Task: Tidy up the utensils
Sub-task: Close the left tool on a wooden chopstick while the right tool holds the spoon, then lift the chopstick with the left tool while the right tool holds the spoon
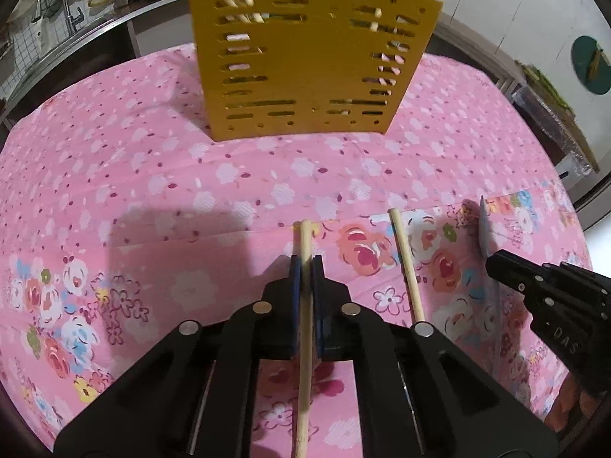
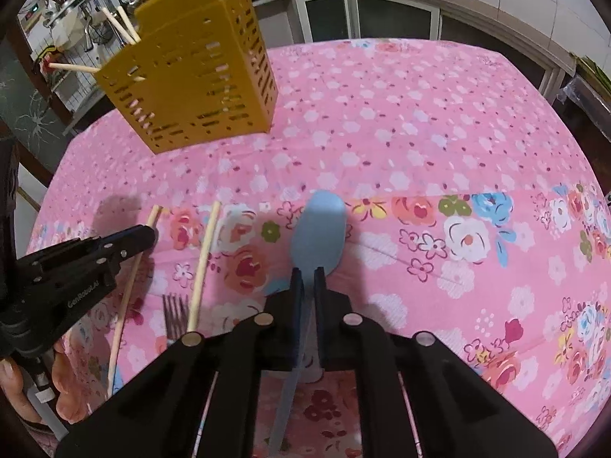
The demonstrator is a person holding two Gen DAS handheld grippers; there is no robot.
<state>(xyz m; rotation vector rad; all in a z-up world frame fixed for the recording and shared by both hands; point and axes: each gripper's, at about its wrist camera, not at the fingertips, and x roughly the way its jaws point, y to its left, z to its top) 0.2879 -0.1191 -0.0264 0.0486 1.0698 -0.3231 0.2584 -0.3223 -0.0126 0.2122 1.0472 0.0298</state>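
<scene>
A yellow slotted utensil holder point(image 1: 305, 65) stands at the far side of the pink floral tablecloth, with several wooden chopsticks in it; it also shows in the right wrist view point(image 2: 191, 80). My left gripper point(image 1: 306, 263) is shut on a wooden chopstick point(image 1: 305, 328) near the table's front. A second chopstick point(image 1: 406, 263) lies just to its right on the cloth. My right gripper point(image 2: 308, 273) is shut on the handle of a blue spoon point(image 2: 319, 229), bowl forward. It also shows in the left wrist view point(image 1: 492, 259).
A metal fork point(image 2: 175, 315) lies on the cloth beside the loose chopstick point(image 2: 204, 259), between the two grippers. The table point(image 2: 401, 122) is ringed by kitchen counters and cabinets. A sink and tap stand at the far left point(image 1: 72, 15).
</scene>
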